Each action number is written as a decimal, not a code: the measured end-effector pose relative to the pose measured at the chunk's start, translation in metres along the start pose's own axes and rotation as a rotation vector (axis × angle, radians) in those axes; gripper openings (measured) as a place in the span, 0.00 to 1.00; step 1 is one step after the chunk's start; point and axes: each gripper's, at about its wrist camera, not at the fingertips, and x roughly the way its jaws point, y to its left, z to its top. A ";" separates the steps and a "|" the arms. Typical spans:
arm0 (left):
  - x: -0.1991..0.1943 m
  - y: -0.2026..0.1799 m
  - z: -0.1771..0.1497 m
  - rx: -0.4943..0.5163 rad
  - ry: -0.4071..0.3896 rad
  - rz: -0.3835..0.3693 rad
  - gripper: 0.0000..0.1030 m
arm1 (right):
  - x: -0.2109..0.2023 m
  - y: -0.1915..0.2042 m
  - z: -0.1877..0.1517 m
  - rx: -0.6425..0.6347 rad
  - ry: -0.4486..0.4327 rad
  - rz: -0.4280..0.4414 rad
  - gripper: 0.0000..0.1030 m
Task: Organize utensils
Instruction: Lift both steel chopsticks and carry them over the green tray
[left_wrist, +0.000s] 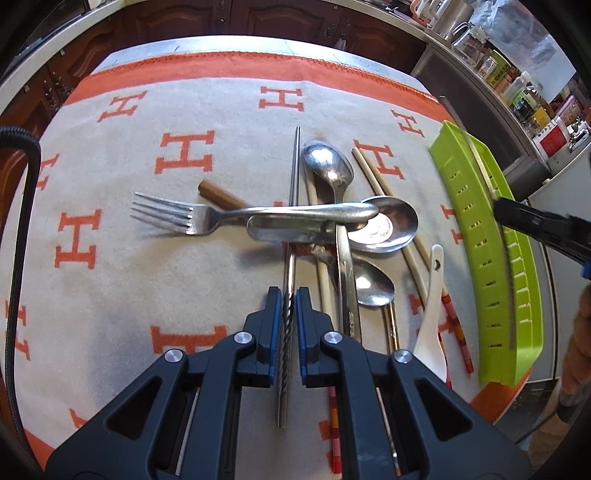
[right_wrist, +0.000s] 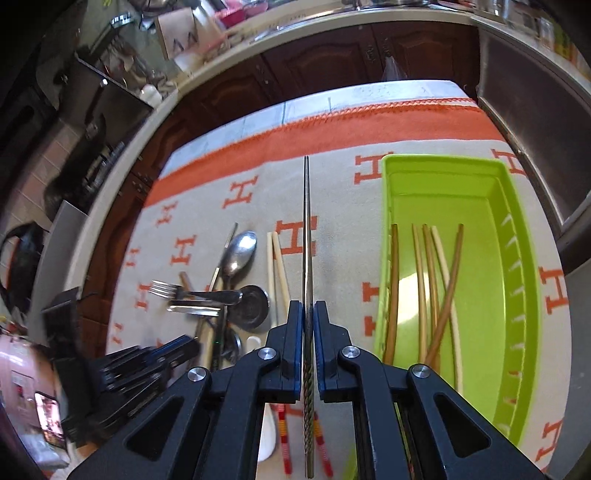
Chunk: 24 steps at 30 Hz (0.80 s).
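Note:
My left gripper (left_wrist: 289, 295) is shut on a metal chopstick (left_wrist: 293, 173) whose far part lies under the pile of utensils: a fork (left_wrist: 173, 216), several metal spoons (left_wrist: 328, 166), wooden chopsticks (left_wrist: 373, 173) and a white ceramic spoon (left_wrist: 432, 306). My right gripper (right_wrist: 307, 308) is shut on a second metal chopstick (right_wrist: 306, 229), held above the cloth just left of the green tray (right_wrist: 517, 236). The tray holds several wooden chopsticks (right_wrist: 436, 288). The pile also shows in the right wrist view (right_wrist: 229, 291), and the tray in the left wrist view (left_wrist: 480, 229).
An orange and beige cloth (left_wrist: 110, 229) covers the table. Red-striped chopsticks (left_wrist: 456, 328) lie near the tray. The left gripper's body (right_wrist: 147, 365) shows at the lower left of the right wrist view. Cabinets (right_wrist: 332, 62) and cluttered counters surround the table.

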 end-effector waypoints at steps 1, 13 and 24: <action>0.001 -0.002 0.001 0.003 -0.009 0.012 0.05 | -0.008 -0.003 -0.004 0.007 -0.012 0.014 0.05; -0.002 -0.014 -0.012 0.041 -0.074 0.131 0.03 | -0.052 -0.033 -0.042 0.068 -0.080 0.045 0.05; -0.051 -0.005 -0.070 0.141 -0.027 0.142 0.03 | -0.060 -0.056 -0.067 0.114 -0.079 0.068 0.05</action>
